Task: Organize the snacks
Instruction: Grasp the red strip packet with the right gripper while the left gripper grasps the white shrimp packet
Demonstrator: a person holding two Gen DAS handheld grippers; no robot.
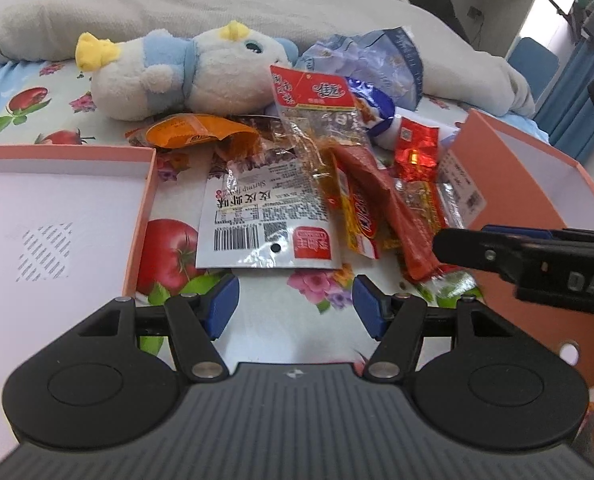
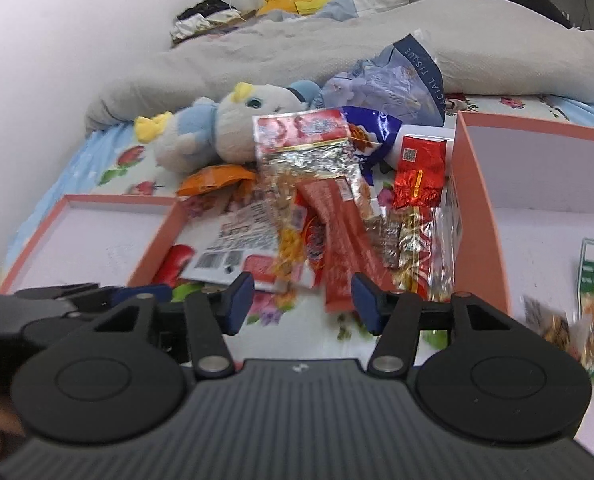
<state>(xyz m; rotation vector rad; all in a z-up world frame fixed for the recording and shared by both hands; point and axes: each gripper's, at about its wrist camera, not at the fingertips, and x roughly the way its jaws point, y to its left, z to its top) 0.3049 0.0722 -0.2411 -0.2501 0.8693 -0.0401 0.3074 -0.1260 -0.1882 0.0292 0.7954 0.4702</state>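
A pile of snack packets lies on the flowered bedsheet between two pink boxes. It holds a white shrimp-chip bag (image 1: 267, 220), a long red stick packet (image 1: 389, 204), a clear packet with a red header (image 1: 317, 120), an orange packet (image 1: 195, 132) and a shiny red packet (image 1: 415, 152). My left gripper (image 1: 295, 306) is open and empty just in front of the white bag. My right gripper (image 2: 301, 302) is open and empty, its fingers at the near end of the red stick packet (image 2: 341, 240). Two snack packets (image 2: 593, 280) lie in the right box (image 2: 477, 216).
The left pink box (image 1: 141, 216) holds nothing that I can see. A white and blue plush toy (image 1: 185, 72) and a tissue pack (image 1: 377, 60) lie behind the pile. A grey duvet (image 1: 217, 4) covers the bed further back. The right gripper's side shows in the left view (image 1: 537, 260).
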